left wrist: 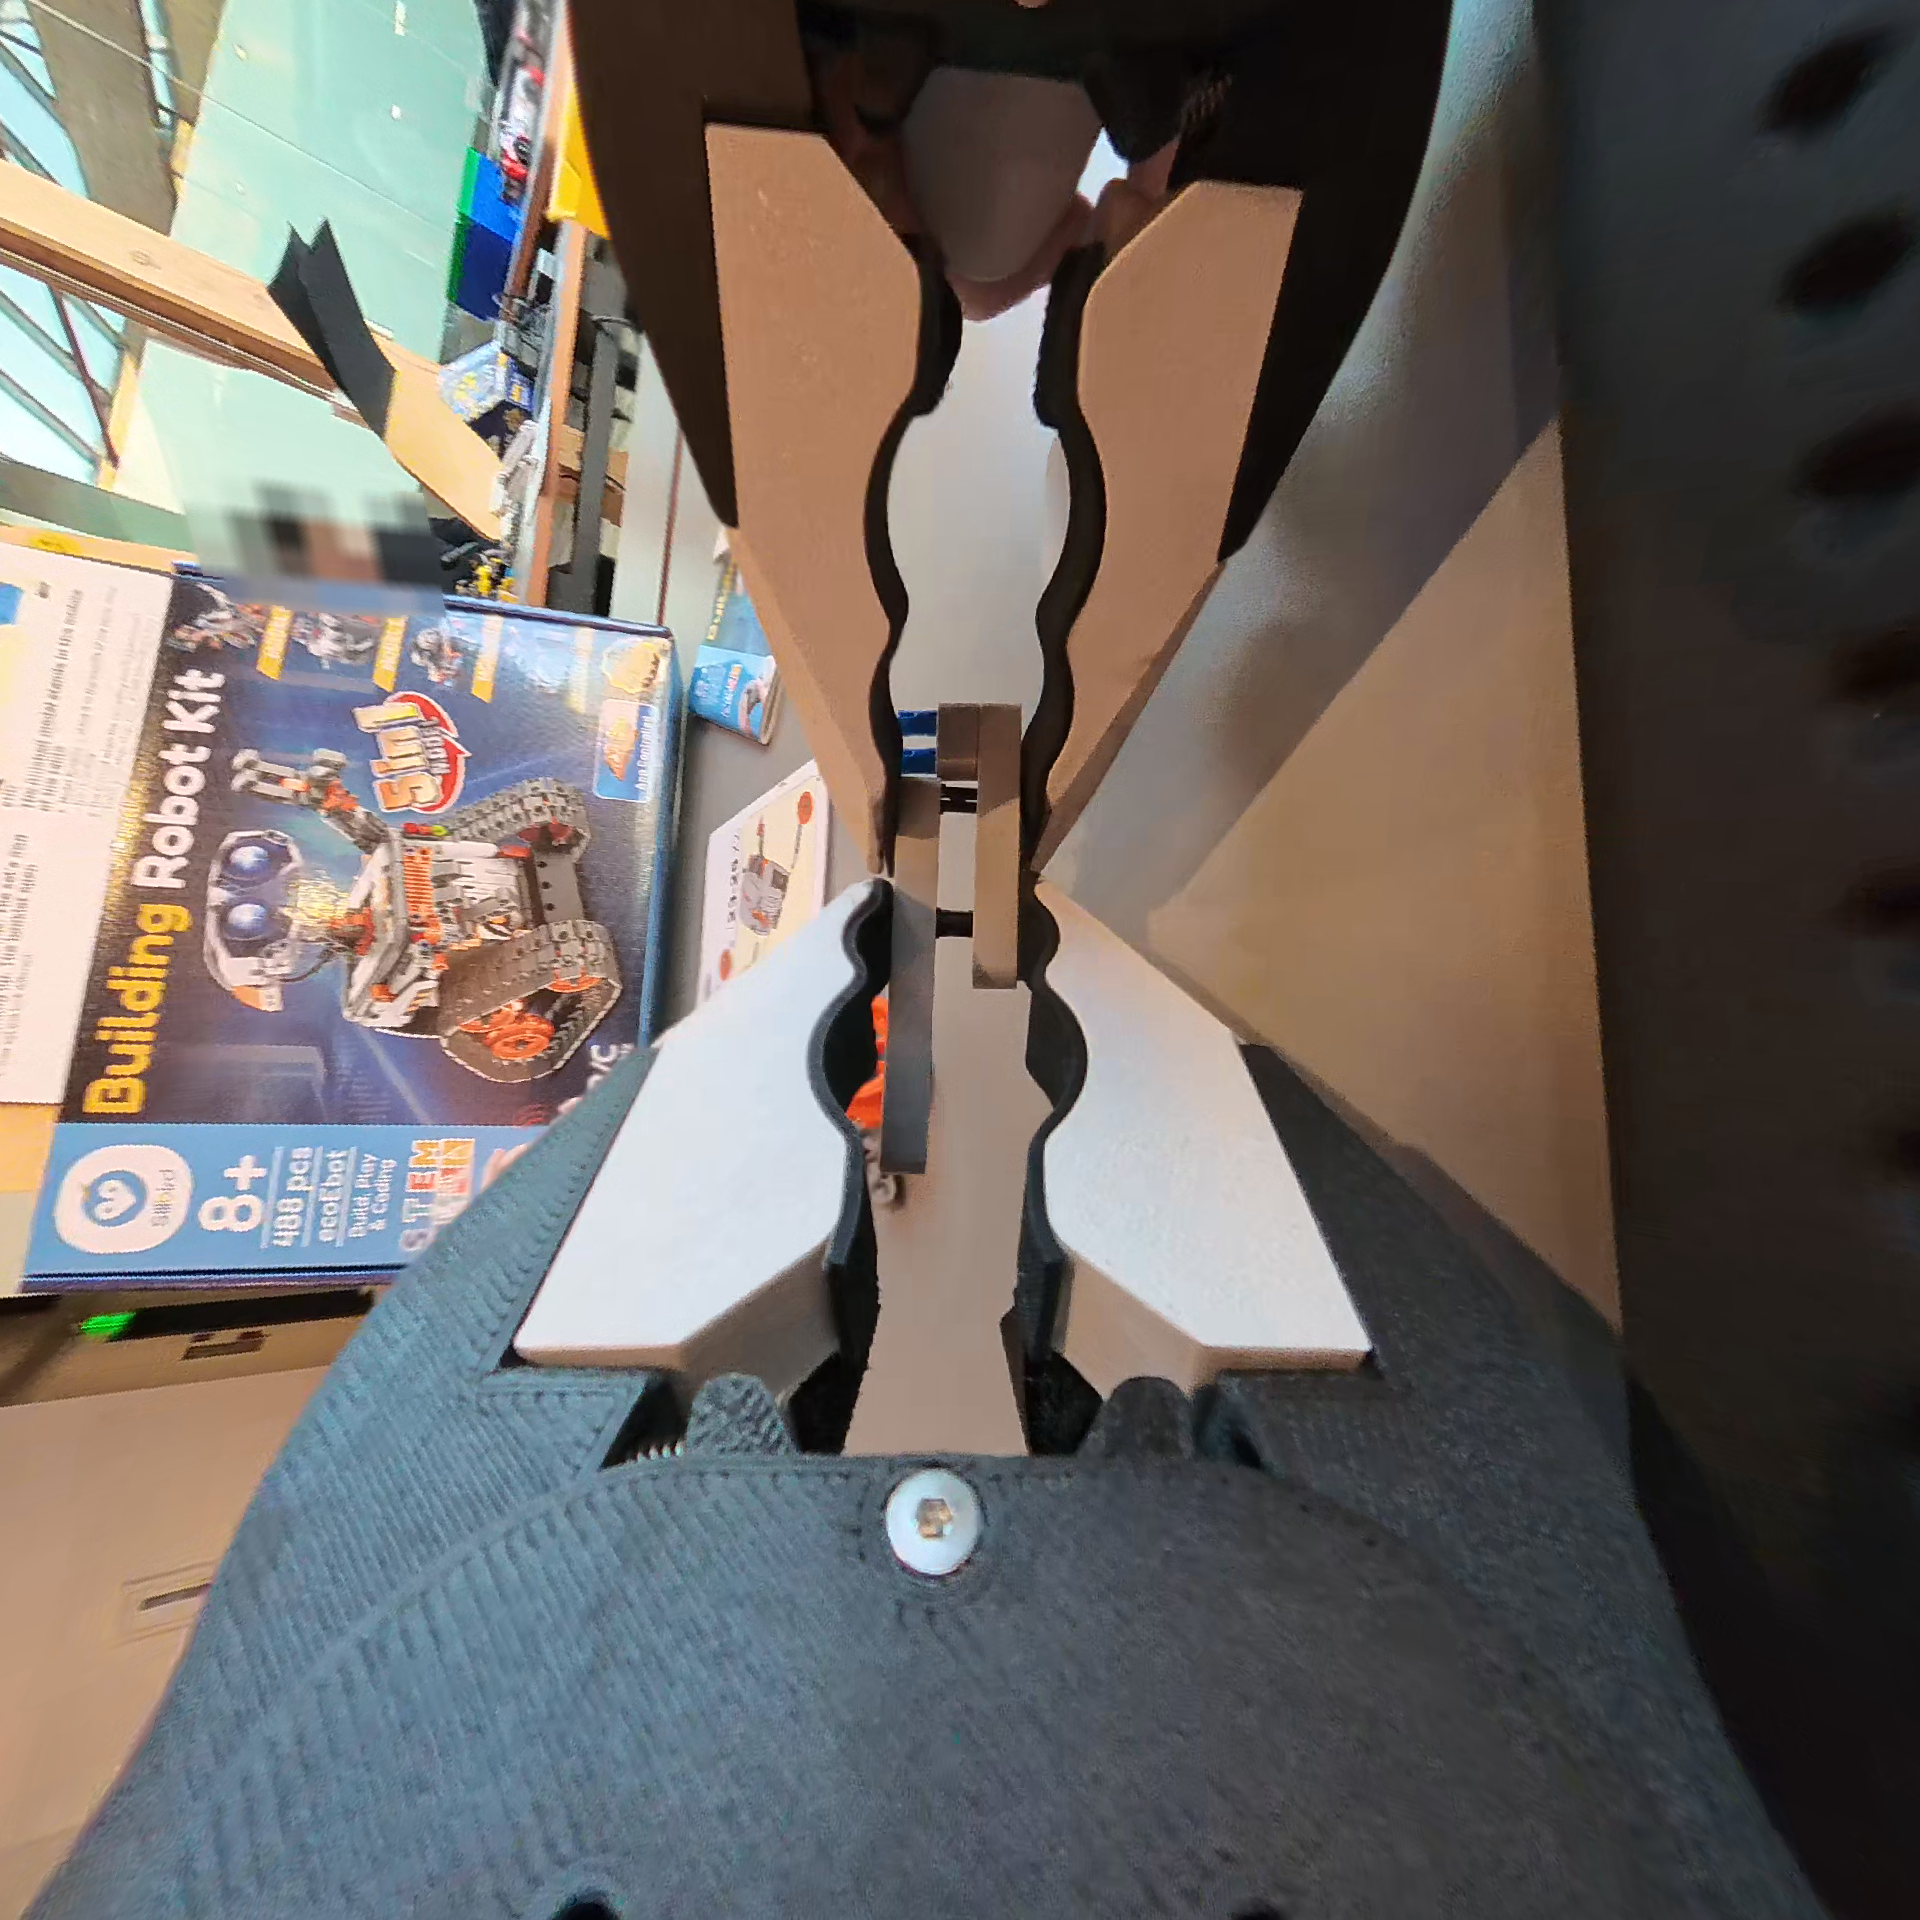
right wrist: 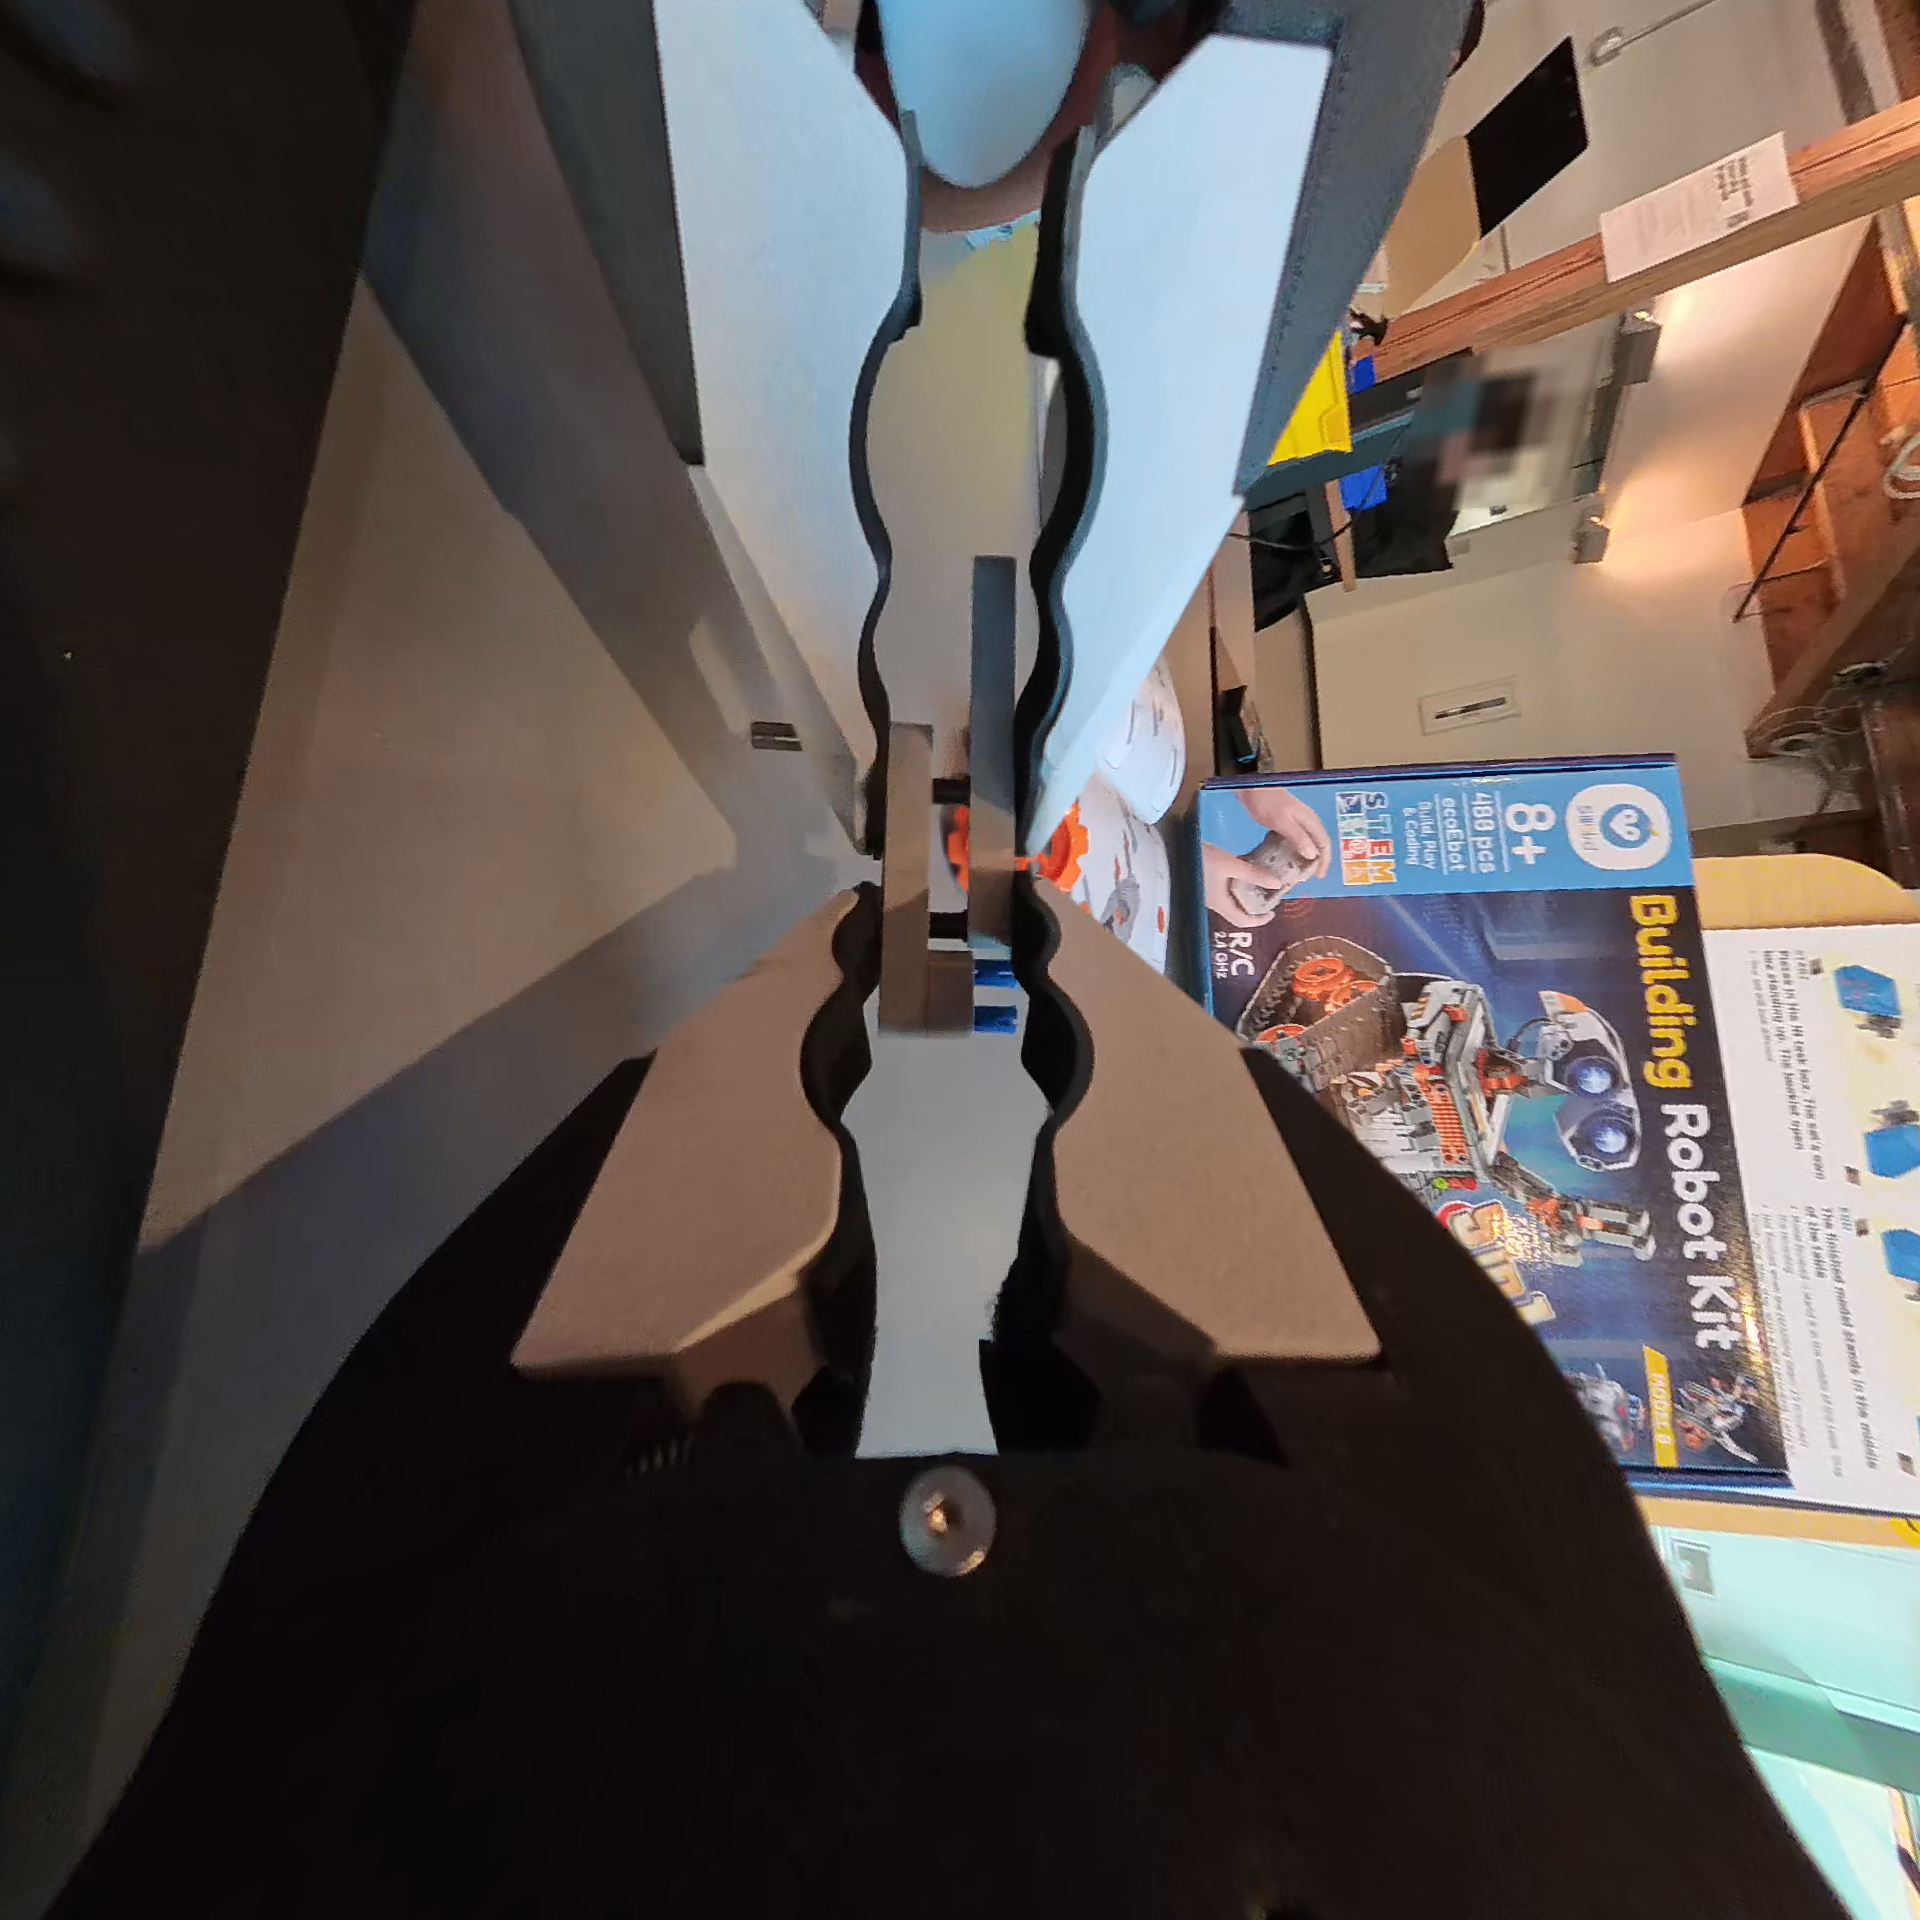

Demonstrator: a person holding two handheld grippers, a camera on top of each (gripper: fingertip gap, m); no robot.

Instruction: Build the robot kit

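My two grippers meet tip to tip, both closed around one small assembly of grey plastic beams (left wrist: 995, 852) joined by black pins. In the left wrist view my left gripper (left wrist: 961, 904) presses its tips against the beams' outer faces. The right gripper's fingers (left wrist: 810, 468) come in from the top. Blue pins (left wrist: 916, 743) and an orange gear (left wrist: 868, 1081) show on the assembly. In the right wrist view my right gripper (right wrist: 945, 904) clamps the same grey beams (right wrist: 904, 883), with the orange gear (right wrist: 958, 847) and blue pins (right wrist: 994, 992) between them. The left gripper's fingers (right wrist: 1164, 416) reach in from above.
A blue robot building kit box (left wrist: 364, 935) stands beside the grippers and also shows in the right wrist view (right wrist: 1455, 1091). An instruction sheet (left wrist: 769, 883) lies near it. A white parts tray (right wrist: 1138, 748) sits behind the fingers. Shelves with boxes (left wrist: 520, 260) are farther off. Left and right tips are no more than a few centimetres apart.
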